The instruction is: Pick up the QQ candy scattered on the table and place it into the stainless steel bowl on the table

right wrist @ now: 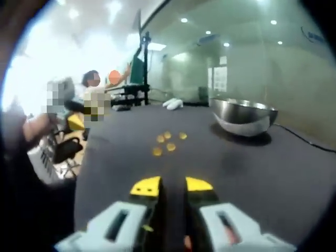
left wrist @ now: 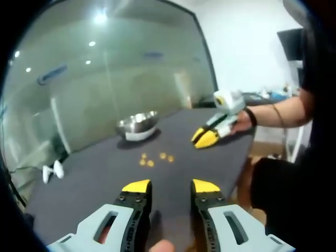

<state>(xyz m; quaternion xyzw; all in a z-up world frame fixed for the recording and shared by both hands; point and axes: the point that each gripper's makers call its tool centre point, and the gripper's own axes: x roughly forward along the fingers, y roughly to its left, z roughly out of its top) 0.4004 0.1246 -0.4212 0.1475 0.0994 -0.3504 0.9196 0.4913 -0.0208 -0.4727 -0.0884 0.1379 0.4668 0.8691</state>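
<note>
Several small yellow QQ candies (left wrist: 152, 160) lie in a loose cluster on the dark table (left wrist: 94, 178), in front of the stainless steel bowl (left wrist: 137, 125). My left gripper (left wrist: 170, 186) hovers short of the candies, its yellow-tipped jaws wide apart and nothing between them. My right gripper (left wrist: 206, 136) comes in from the right in a person's hand, above the table to the right of the cluster. In the right gripper view its own jaws (right wrist: 172, 186) stand a little apart and empty, with the candies (right wrist: 167, 142) ahead and the bowl (right wrist: 244, 118) to their right.
Two white objects (left wrist: 52, 170) lie near one table edge, also visible as white objects (right wrist: 173, 103) at the far end. A glass wall (left wrist: 105, 79) runs behind the bowl. The table's edge (left wrist: 247, 157) drops off beside the person's arm. People sit at desks (right wrist: 94, 89) beyond.
</note>
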